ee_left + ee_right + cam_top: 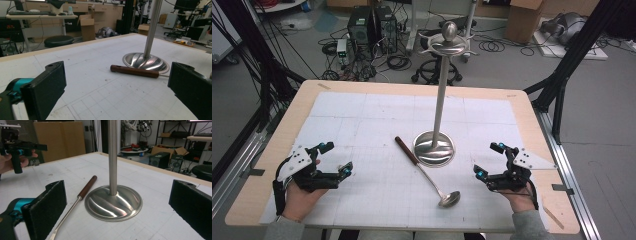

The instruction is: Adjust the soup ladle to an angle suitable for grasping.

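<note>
Still at the approach step: left claw (333, 157) and right claw (488, 159) both spread wide, holding nothing, low over the worktop (362, 120). Ladle (424, 171) flat between the 2 claws, wooden handle beside the stand (435, 145) base. Next, probably closing on that handle.

A wooden table (532, 125) carries a white gridded mat (362, 125). On the mat lie a ladle (424, 172) and, touching its handle, a metal stand (434, 147).
</note>
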Motion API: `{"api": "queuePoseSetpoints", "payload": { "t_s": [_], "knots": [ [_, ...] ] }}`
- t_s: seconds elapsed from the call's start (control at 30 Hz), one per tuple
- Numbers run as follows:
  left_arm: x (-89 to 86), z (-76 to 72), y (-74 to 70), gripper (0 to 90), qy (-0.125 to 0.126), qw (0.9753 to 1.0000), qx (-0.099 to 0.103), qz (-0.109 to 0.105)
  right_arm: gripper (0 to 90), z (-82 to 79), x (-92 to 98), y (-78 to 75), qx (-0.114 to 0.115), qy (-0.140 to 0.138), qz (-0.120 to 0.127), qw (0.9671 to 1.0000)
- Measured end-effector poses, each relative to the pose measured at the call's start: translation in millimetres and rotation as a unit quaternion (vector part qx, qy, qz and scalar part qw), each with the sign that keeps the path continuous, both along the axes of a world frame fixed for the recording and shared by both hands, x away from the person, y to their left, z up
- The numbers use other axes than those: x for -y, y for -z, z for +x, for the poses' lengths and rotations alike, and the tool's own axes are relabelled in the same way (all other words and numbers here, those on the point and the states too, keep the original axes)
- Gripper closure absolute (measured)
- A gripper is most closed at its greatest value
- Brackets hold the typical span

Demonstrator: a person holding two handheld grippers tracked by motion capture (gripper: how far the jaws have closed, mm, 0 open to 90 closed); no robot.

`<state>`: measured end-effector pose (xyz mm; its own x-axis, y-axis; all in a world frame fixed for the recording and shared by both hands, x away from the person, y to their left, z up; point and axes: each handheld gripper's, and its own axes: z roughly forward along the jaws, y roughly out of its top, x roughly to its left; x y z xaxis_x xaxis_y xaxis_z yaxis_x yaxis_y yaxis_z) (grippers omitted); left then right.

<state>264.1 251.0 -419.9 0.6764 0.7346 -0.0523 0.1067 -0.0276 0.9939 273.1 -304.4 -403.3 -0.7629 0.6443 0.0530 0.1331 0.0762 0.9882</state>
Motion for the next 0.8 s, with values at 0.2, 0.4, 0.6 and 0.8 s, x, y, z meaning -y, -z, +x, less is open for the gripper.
{"api": "queuePoseSetpoints", "payload": {
  "t_s": [0.2,0.4,0.6,0.8],
  "knots": [
    [0.1,0.1,0.1,2.3,0.000,1.0000,-0.001,0.001,0.4,0.9,-0.5,0.0,-0.002,0.004,0.002,1.0000],
    [0.4,0.6,0.6,2.3,-0.001,1.0000,-0.005,0.004,0.4,0.8,-6.5,-0.3,-0.005,-0.001,-0.007,1.0000],
    [0.6,0.6,0.8,2.3,-0.002,1.0000,-0.006,0.007,4.9,0.6,-13.0,-1.9,-0.005,-0.011,-0.012,0.9999],
    [1.2,0.6,1.1,2.3,-0.004,0.9999,-0.007,0.009,30.5,0.5,-11.8,-5.2,-0.011,-0.031,-0.002,0.9995]
  ]
}}
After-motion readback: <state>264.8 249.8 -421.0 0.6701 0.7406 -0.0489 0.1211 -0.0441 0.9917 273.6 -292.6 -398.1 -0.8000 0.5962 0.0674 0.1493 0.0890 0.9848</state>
